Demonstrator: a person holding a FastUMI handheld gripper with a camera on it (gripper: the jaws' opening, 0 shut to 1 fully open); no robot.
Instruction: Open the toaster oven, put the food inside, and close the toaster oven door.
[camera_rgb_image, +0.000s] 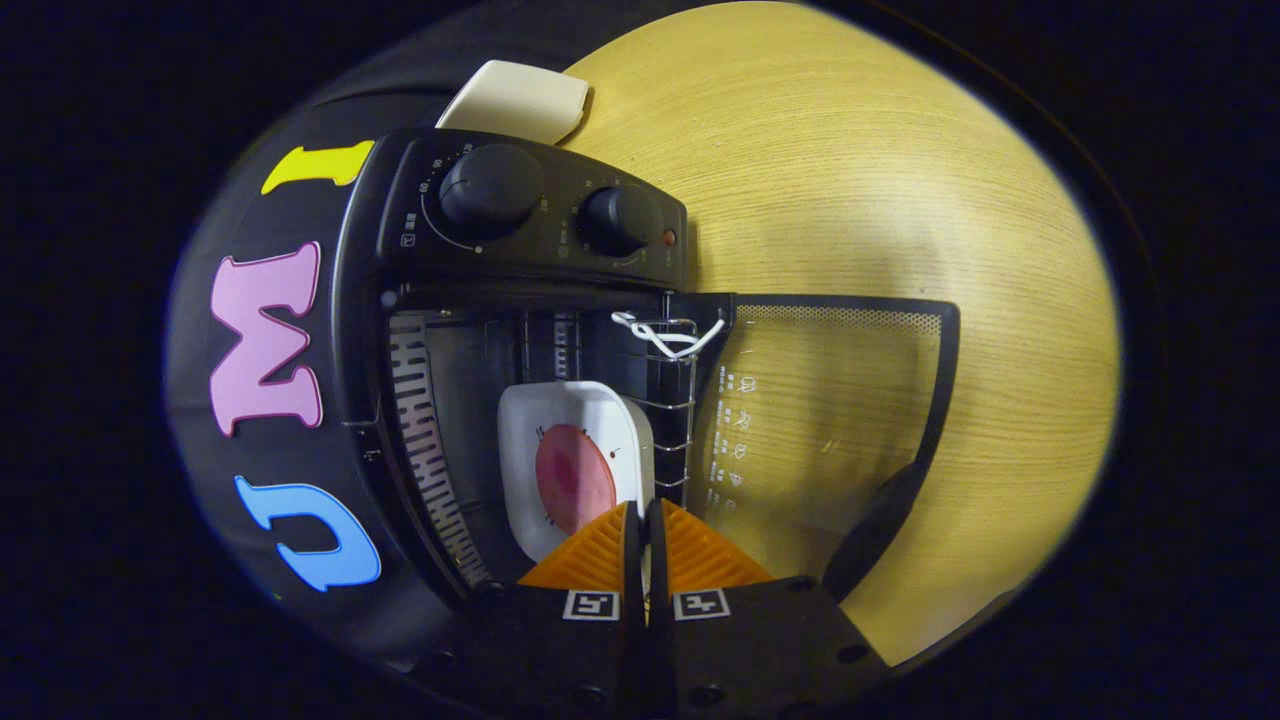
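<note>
Toaster oven (520, 215), door (830, 420) open. White dish (575, 415) of food (574, 478) on the rack inside; our gripper (642, 520) pinches its rim. Step: placing. Next, we judge: release, withdraw, close door.

1. Gripper view: rides on the gripper (643, 530), rolled sideways, facing along its near-closed fingers.
2. Close to the toaster oven (440, 300); open cavity just ahead, wooden table (850, 180) beyond.

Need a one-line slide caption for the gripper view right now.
Gripper pinching the white plate of food inside the toaster oven, glass door open.
</note>
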